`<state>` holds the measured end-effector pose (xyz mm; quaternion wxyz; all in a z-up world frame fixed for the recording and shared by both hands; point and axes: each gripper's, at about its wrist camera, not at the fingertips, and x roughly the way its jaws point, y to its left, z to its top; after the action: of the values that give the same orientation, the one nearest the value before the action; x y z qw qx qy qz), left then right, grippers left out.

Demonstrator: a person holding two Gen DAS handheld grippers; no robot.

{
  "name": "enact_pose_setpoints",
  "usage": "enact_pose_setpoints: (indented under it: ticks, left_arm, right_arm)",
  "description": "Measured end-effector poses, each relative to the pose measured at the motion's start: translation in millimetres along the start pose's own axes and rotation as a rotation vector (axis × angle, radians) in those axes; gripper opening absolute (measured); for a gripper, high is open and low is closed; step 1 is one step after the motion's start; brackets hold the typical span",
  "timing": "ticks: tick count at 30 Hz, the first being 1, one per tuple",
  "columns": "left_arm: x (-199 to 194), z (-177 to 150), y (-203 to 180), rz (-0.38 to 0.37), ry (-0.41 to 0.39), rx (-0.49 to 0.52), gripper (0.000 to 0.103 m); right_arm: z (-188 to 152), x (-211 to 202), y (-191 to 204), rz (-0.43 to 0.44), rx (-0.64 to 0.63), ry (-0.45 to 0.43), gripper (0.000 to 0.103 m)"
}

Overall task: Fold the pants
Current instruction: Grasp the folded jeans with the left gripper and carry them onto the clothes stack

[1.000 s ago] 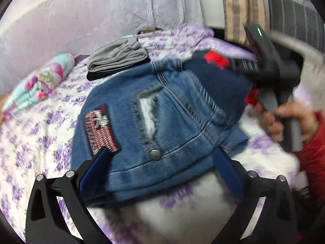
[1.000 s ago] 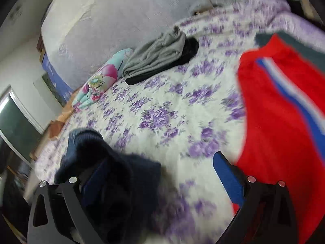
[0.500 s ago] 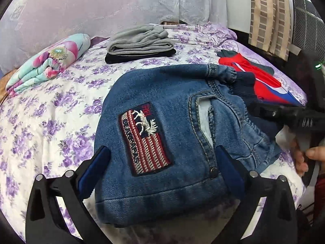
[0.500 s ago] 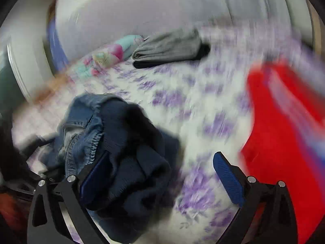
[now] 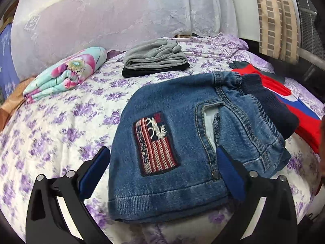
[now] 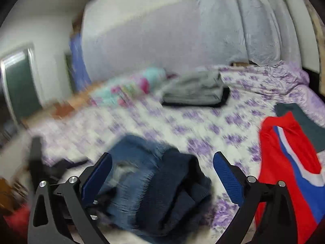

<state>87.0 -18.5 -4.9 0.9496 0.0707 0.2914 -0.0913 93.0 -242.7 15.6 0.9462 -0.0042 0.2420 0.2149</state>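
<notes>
Near the bed's [image 5: 61, 126] front edge, our jaws gape empty over the bunched jeans [image 5: 182, 126]; a careless pinch risks unfolding them.

Your wrist cameras are both looking low across the bed [image 5: 61, 126] toward its far end, sharing the jeans [image 5: 182, 142] [image 6: 142, 183] up close.

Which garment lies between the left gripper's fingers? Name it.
The jeans: blue denim with a flag patch. The grey pile and red garment lie farther off.
</notes>
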Motion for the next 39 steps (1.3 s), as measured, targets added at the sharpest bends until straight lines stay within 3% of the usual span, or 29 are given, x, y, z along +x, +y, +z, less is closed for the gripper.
enact_pose_setpoints:
  ticks: [2,3,5,7,9,12,14,16,20,25,28,31,35,39]
  left_arm:
    - [-1.1,-1.9,-0.5,0.007,-0.010,0.003,0.099]
    - [0.0,-2.5,-2.8,0.016,-0.005,0.016,0.099]
    - [-0.6,-3.2,-6.0,0.027,-0.016,0.028,0.099]
    - [-2.3,-3.4,-6.0,0.021,-0.020,0.037,0.099]
    - [-6.8,-3.5,3.3,-0.048,-0.020,0.005,0.099]
    - [-14.5,-4.7,41.1,-0.268,0.013,-0.138,0.099]
    - [-6.8,-5.9,68.3,-0.411,0.080,-0.246,0.099]
    - [3.0,-5.9,81.8,-0.457,0.120,-0.307,0.099]
    - [25.9,-6.7,80.4,-0.537,0.201,-0.325,0.098]
    - [51.5,-2.0,64.0,-0.561,0.272,-0.326,0.099]
    - [42.6,0.7,56.6,-0.500,0.236,-0.286,0.094]
    - [27.5,3.5,50.6,-0.457,0.179,-0.247,0.086]
    - [21.3,33.1,50.5,-0.428,0.147,-0.218,0.079]
    - [31.8,86.2,52.8,-0.382,0.085,-0.156,0.079]
  right_arm:
    - [-17.4,39.5,-0.5,-0.120,-0.046,0.101,0.100]
    - [-30.1,60.4,-11.2,-0.106,-0.024,0.168,0.100]
    - [-33.3,69.4,-45.7,0.069,0.189,0.231,0.100]
    - [-36.9,70.8,-51.1,0.106,0.227,0.237,0.100]
    - [-36.9,65.4,-51.7,0.131,0.248,0.229,0.100]
    - [-41.9,52.6,-66.2,0.240,0.376,0.257,0.100]
    - [-49.7,46.0,-80.1,0.317,0.473,0.282,0.100]
    - [-54.2,41.7,-82.5,0.348,0.519,0.310,0.100]
    - [-53.4,51.9,-85.7,0.396,0.564,0.372,0.100]
    - [-42.5,75.8,-71.9,0.400,0.508,0.398,0.099]
    - [-39.3,64.6,-42.7,0.275,0.350,0.334,0.091]
    - [-34.5,46.0,-35.2,0.252,0.294,0.255,0.081]
    - [-13.5,44.7,-40.1,0.254,0.279,0.231,0.078]
    - [31.2,52.9,-53.4,0.252,0.268,0.167,0.078]
